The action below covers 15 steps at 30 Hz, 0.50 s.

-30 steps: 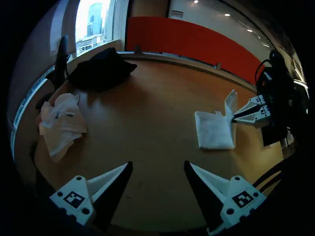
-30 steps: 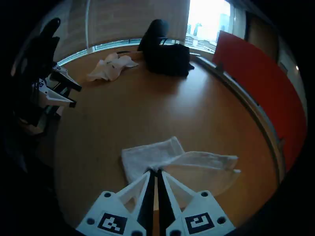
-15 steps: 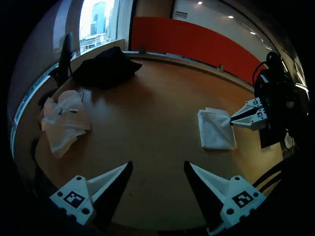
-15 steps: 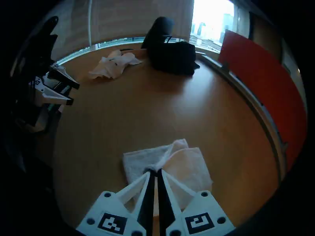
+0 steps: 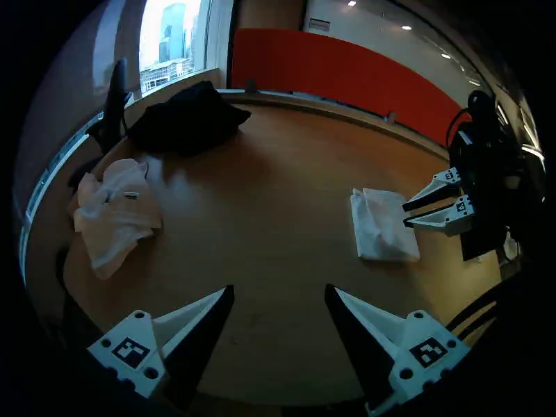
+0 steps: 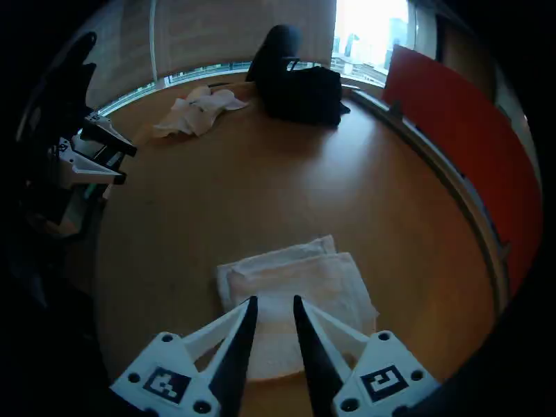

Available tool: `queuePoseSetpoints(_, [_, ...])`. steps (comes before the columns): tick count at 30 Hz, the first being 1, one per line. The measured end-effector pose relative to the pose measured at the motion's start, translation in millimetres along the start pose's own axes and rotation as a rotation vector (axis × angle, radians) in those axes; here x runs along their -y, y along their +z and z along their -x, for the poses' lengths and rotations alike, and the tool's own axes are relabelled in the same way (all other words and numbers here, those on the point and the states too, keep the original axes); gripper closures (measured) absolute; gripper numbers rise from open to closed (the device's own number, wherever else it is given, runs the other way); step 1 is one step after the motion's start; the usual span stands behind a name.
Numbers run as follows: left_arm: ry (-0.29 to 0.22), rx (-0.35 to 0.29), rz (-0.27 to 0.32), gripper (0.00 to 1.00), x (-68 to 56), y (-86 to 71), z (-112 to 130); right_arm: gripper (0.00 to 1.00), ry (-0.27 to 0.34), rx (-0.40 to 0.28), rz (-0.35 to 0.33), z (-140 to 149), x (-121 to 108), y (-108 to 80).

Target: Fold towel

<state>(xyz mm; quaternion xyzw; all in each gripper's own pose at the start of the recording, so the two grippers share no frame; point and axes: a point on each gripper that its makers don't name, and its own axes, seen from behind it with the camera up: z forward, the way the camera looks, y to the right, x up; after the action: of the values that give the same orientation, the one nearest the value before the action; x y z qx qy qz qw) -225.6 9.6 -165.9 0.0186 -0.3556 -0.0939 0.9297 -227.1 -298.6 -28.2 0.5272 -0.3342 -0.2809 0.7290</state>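
A white towel (image 6: 295, 288) lies folded flat on the wooden table (image 6: 278, 187); in the left gripper view the same towel (image 5: 382, 226) sits to the right. My right gripper (image 6: 274, 306) hovers over the towel's near edge, open, with nothing between its fingers; from the left gripper view that right gripper (image 5: 410, 214) stands just right of the towel. My left gripper (image 5: 278, 295) is open over bare table, well apart from the towel; the right gripper view shows that left gripper (image 6: 125, 163) at the far left.
A crumpled pile of white cloth (image 5: 115, 215) lies at the table's left side. A black bag (image 5: 184, 125) rests near the window, with a dark chair (image 5: 111, 104) behind it. A red panel (image 5: 347, 73) runs along the far edge.
The right gripper laid the lifted towel flap down onto the rest of the towel, then opened and let go, drawing back slightly. The left gripper stayed open and nearly still.
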Motion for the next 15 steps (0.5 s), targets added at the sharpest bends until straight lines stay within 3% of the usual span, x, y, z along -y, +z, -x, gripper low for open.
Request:
queuePoseSetpoints(2, [-0.002,-0.001,-0.001,0.03,0.8,-0.4,0.3,0.33,0.006,0.003,0.002,1.6,0.4,0.1])
queuePoseSetpoints(15, [-0.006,-0.004,0.003,0.03,0.1,-0.1,0.4,0.31,0.059,0.022,0.024,20.3,6.1,-2.1])
